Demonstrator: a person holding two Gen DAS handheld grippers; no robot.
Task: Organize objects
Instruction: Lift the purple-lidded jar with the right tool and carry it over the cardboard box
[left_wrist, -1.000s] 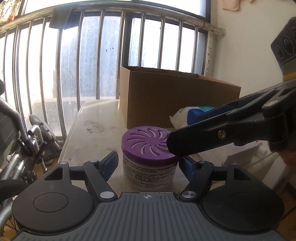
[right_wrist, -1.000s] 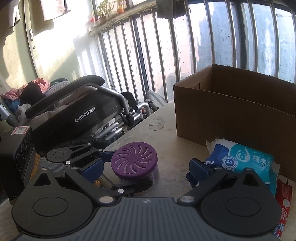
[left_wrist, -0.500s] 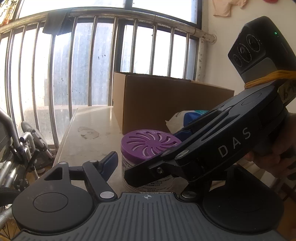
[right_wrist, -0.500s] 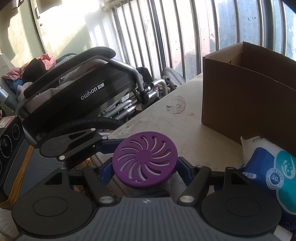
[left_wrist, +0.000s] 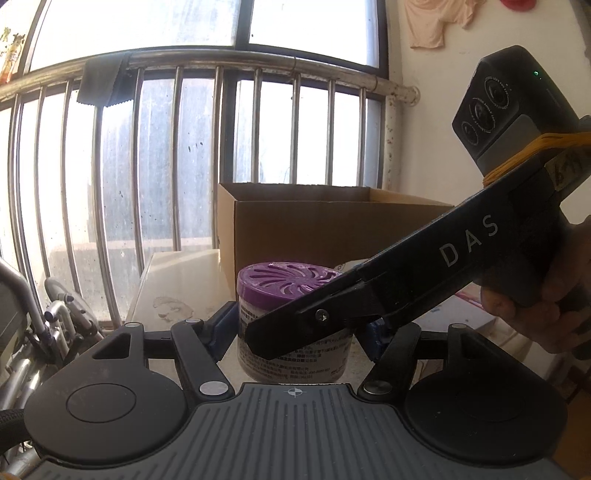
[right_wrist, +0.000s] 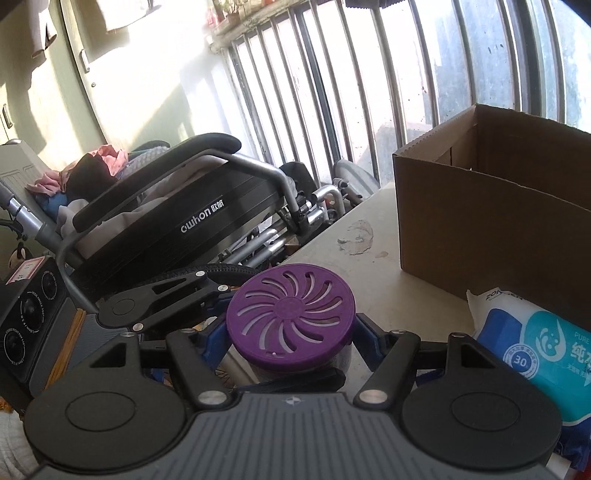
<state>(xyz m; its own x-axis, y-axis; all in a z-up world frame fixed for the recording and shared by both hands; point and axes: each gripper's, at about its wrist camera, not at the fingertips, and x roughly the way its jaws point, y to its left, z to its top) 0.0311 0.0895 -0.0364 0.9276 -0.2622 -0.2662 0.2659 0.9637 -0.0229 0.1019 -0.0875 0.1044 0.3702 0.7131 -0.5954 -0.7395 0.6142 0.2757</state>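
Risk: both grippers clamp same purple-lid jar at once; if hands pull apart or one lets go unevenly, jar can tip or slip onto table.

Left gripper, lower centre of frame: jaws just closing, pads pressing jar sides, aimed almost level.

Right gripper: jaws just closing, holding jar below lid, tilted down steeper.

Jar lower centre, near cardboard box; wipes pack beside.
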